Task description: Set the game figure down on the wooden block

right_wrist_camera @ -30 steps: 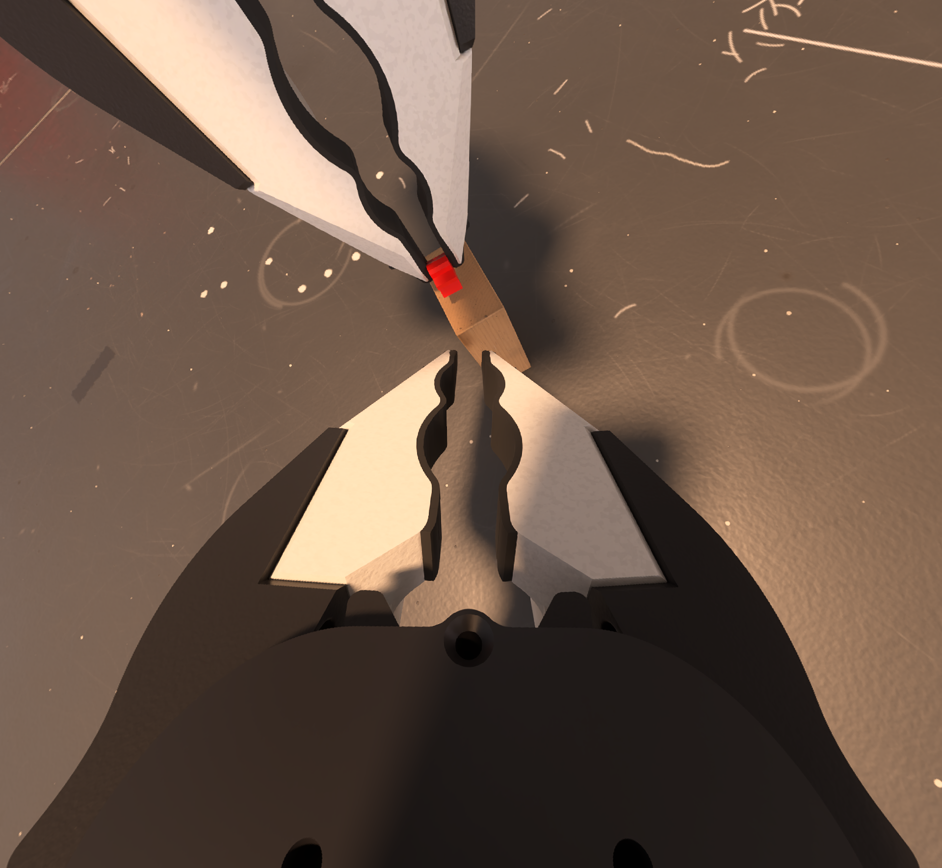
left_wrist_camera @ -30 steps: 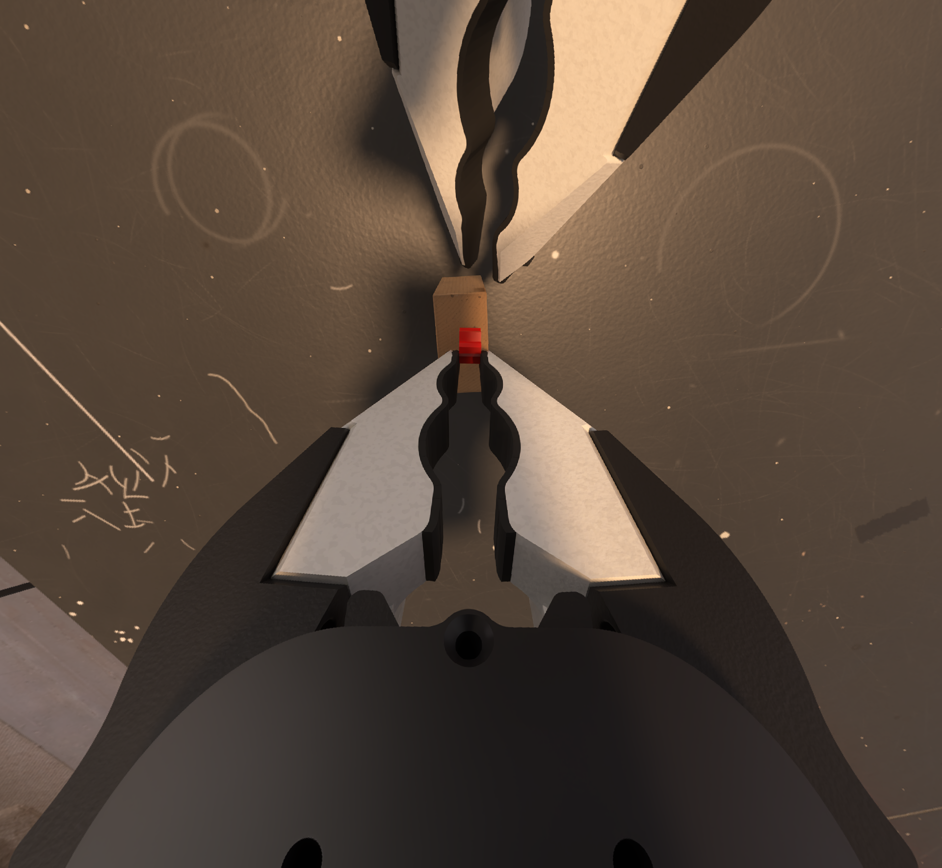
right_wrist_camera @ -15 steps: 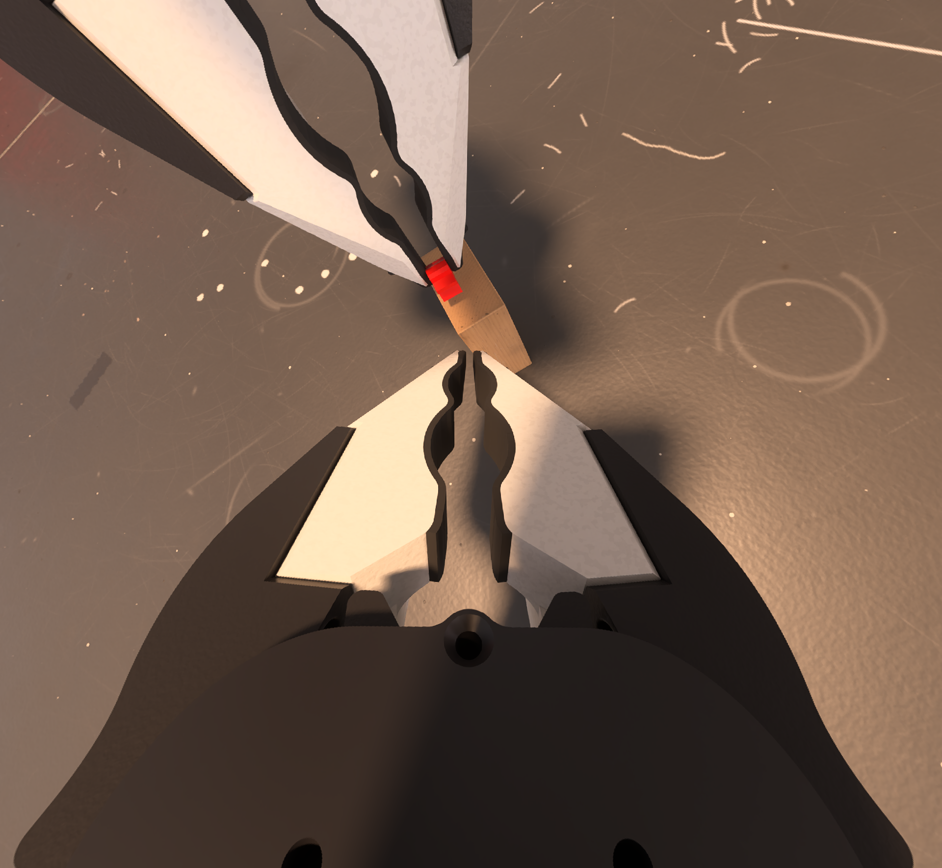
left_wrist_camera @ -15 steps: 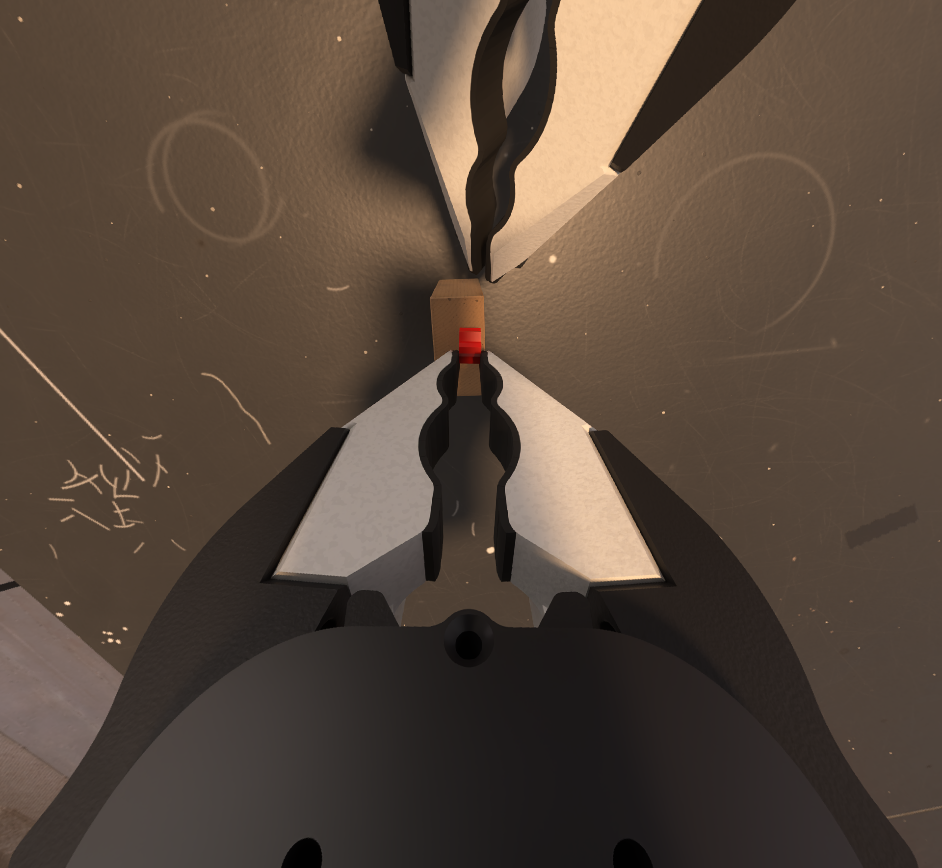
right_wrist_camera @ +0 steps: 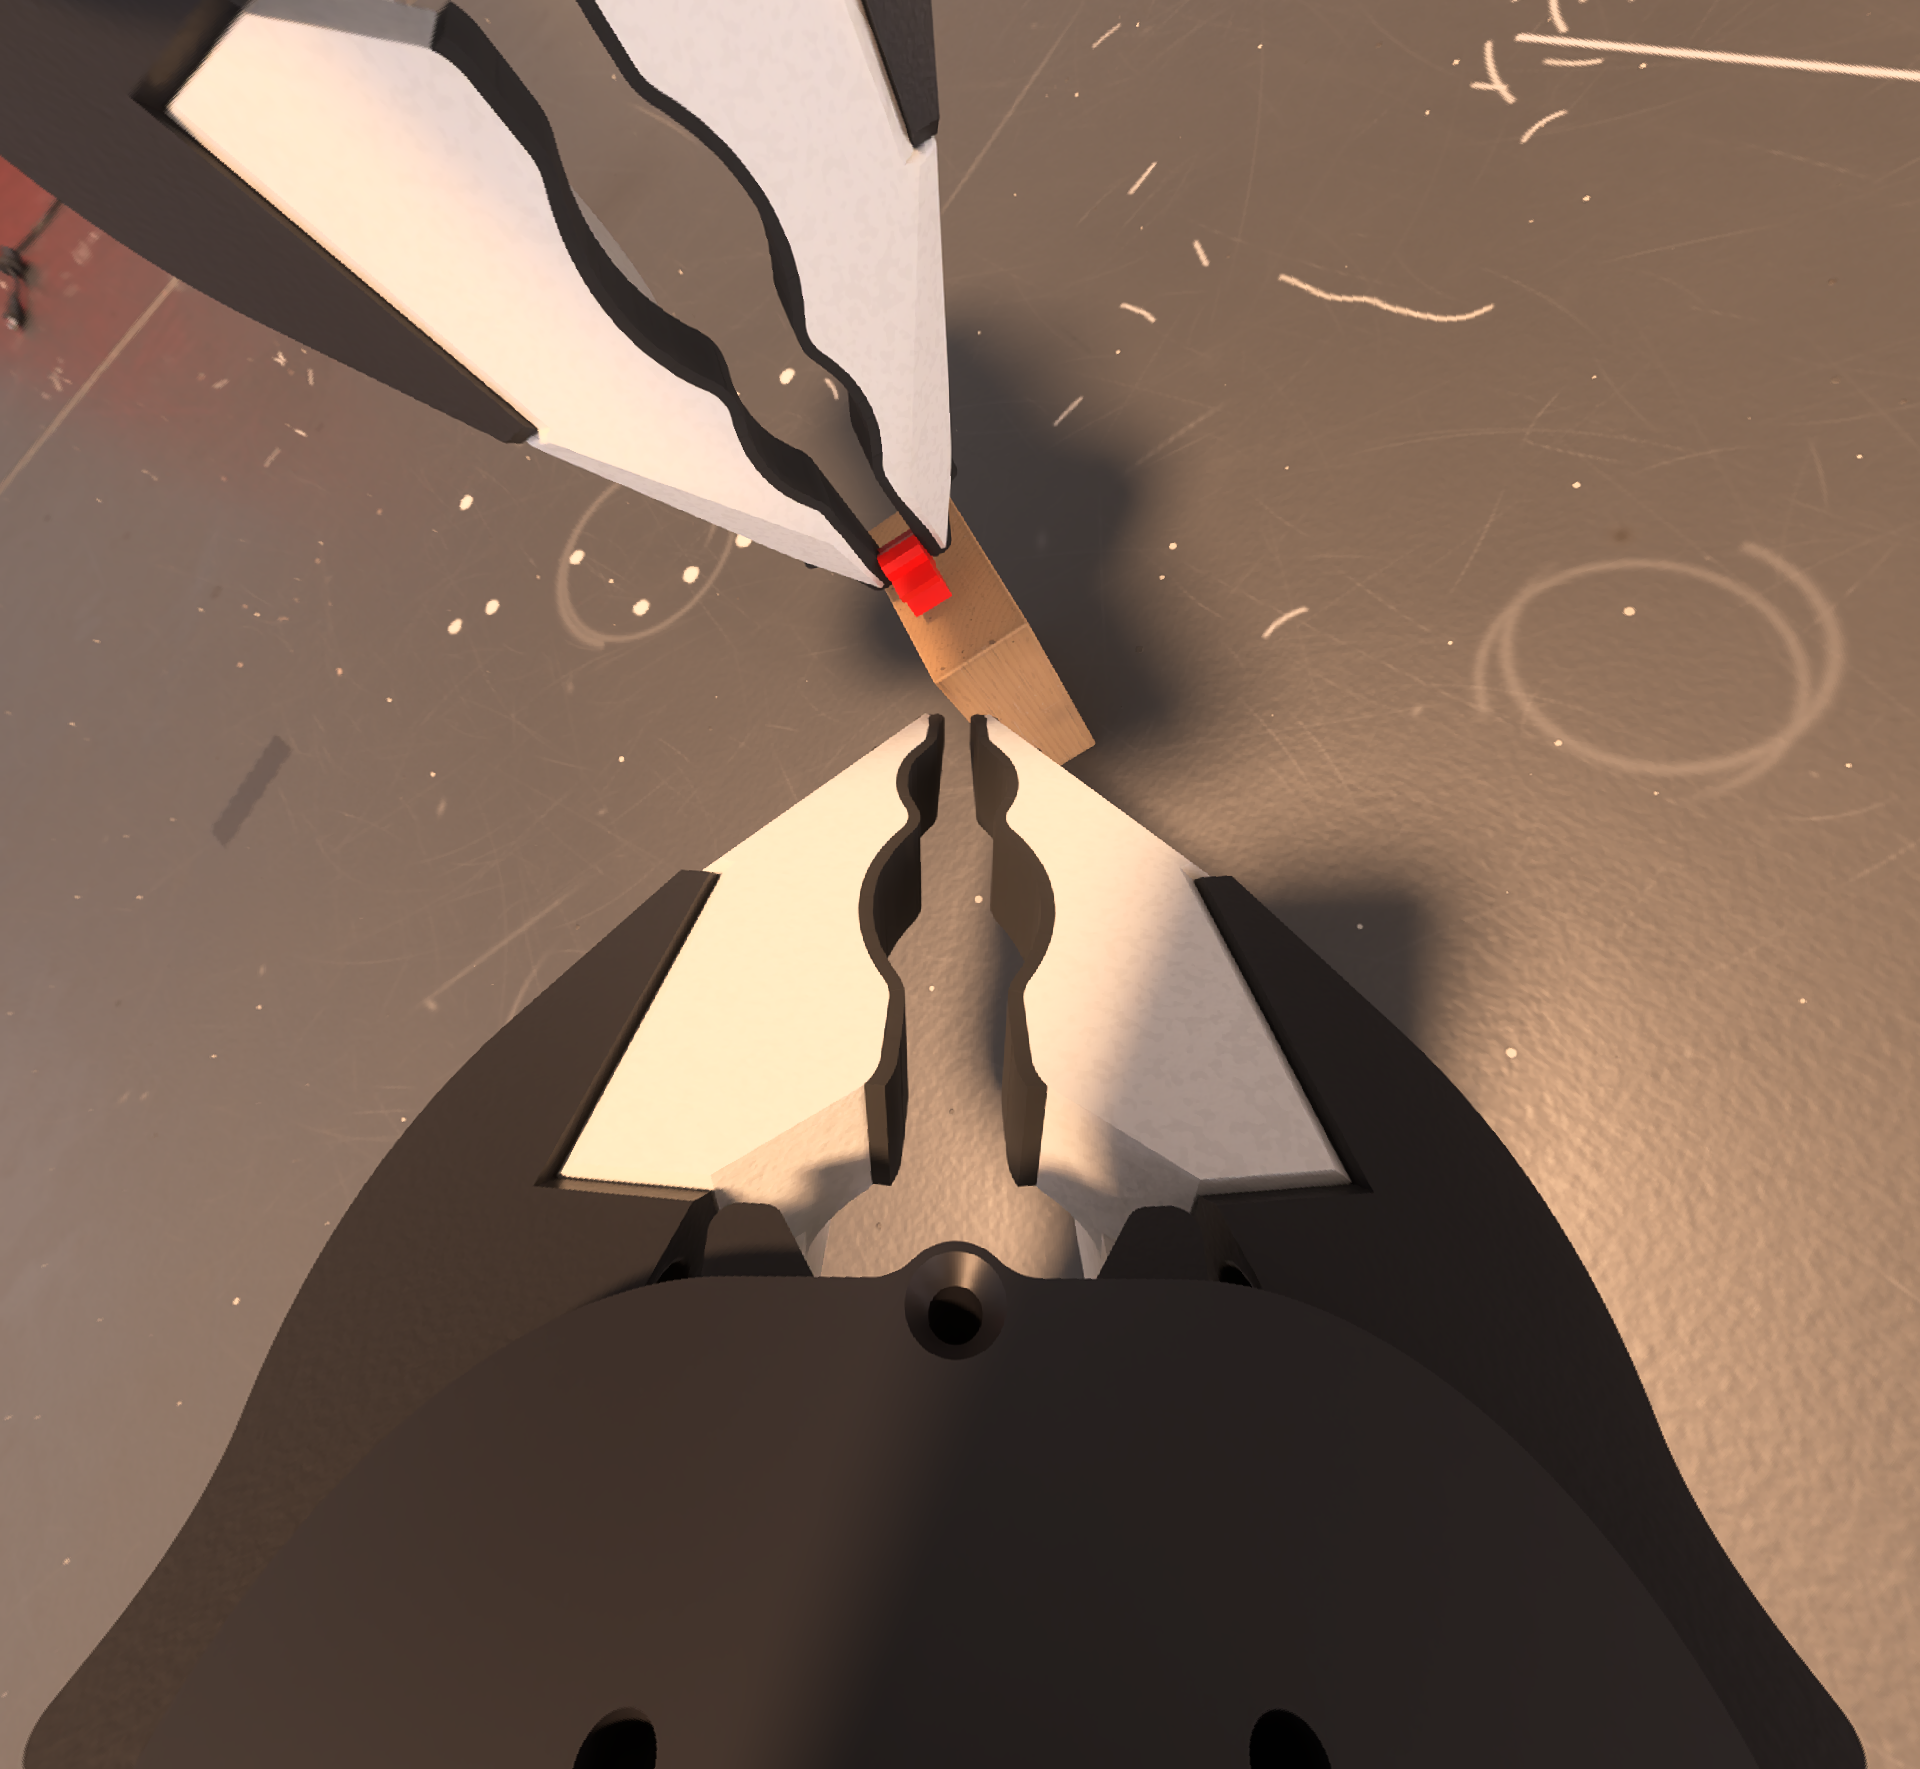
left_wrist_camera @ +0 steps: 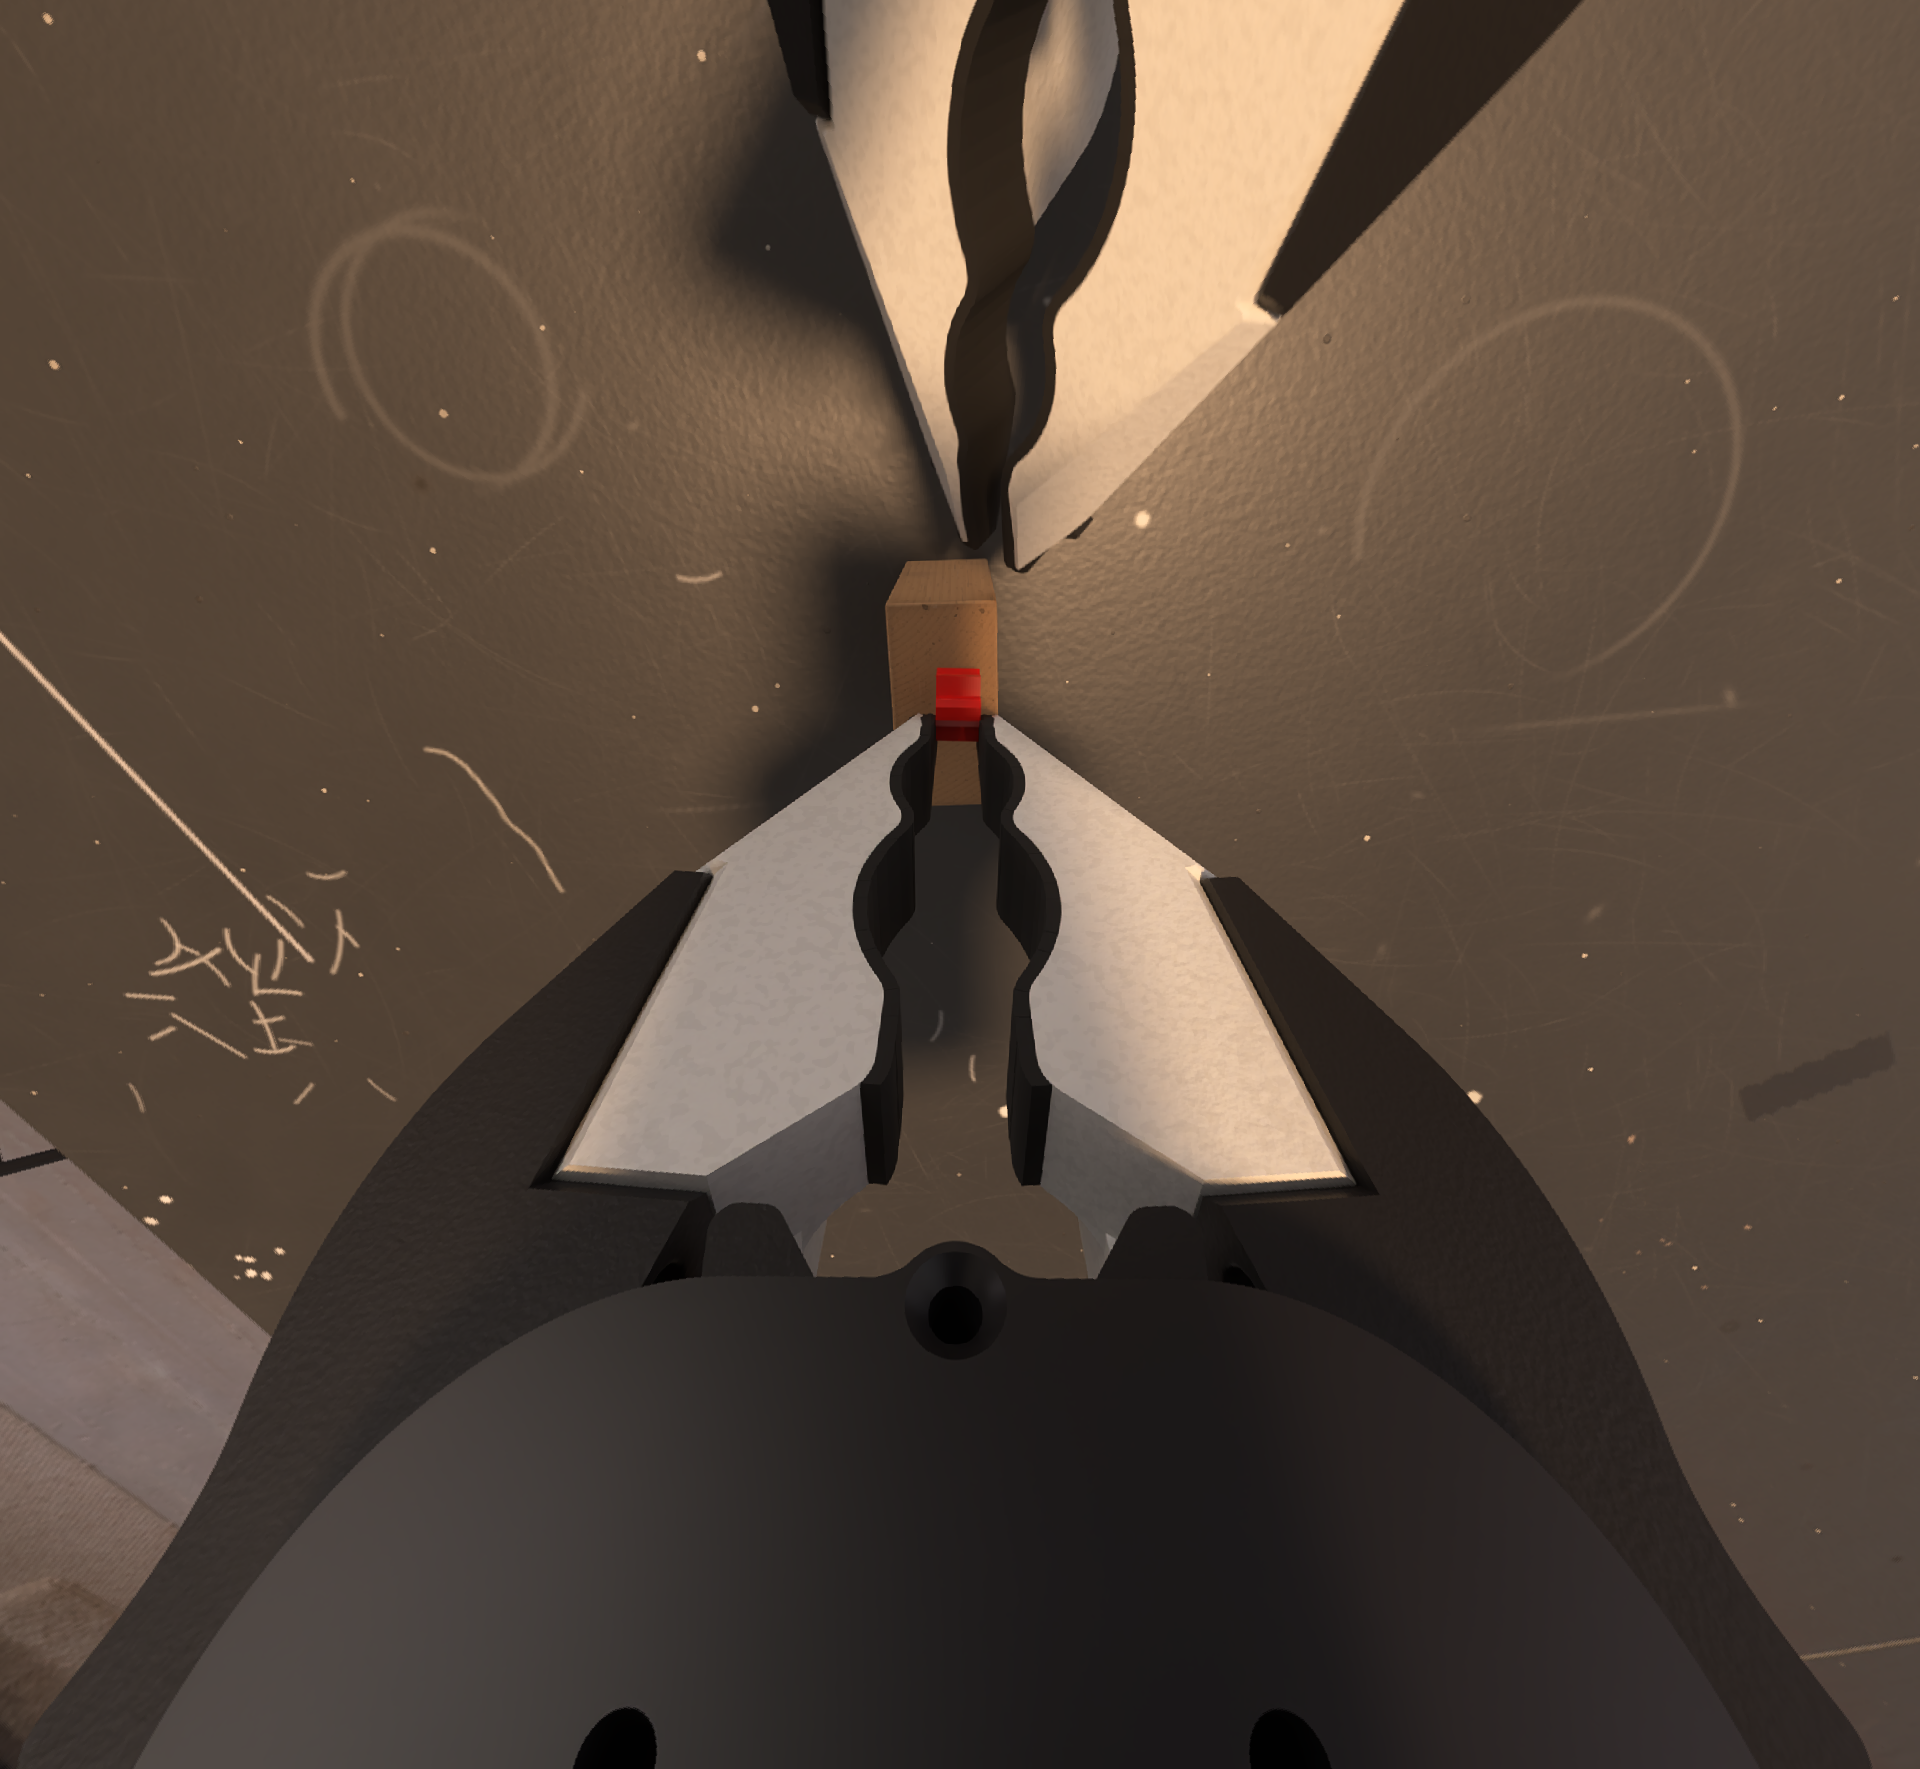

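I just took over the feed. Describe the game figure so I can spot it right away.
On the scuffed brown tabletop, find the one light wooden block lying between the two grippers. The game figure sits at the block's end nearest the left gripper, whose tips pinch it. It is tiny, blocky and the only bright red thing there.

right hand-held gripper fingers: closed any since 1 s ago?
Yes. In the right wrist view the right hand-held gripper has narrowed its finger gap, with empty tips just short of the wooden block, which stays put on the table.
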### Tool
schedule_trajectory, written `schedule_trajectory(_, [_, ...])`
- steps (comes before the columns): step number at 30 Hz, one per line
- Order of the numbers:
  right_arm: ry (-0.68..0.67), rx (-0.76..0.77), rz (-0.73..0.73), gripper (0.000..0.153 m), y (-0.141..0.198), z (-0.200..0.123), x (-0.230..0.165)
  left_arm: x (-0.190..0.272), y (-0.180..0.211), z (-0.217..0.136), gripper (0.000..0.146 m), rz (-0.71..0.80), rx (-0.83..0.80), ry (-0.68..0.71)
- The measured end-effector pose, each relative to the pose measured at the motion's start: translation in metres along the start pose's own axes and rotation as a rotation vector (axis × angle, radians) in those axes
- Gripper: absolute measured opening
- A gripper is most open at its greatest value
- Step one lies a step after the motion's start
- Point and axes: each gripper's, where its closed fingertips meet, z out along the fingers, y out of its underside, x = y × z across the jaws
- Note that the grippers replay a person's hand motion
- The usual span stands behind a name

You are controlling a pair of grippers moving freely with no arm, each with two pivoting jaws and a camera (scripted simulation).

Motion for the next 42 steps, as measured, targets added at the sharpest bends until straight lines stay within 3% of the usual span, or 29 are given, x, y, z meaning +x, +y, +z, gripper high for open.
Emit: schedule_trajectory(42, [-0.043,0.024,0.051,0.003,-0.0011,-0.0009,-0.001,0.0001,0.0018,0.002,0.007,-0.01,-0.031,-0.014])
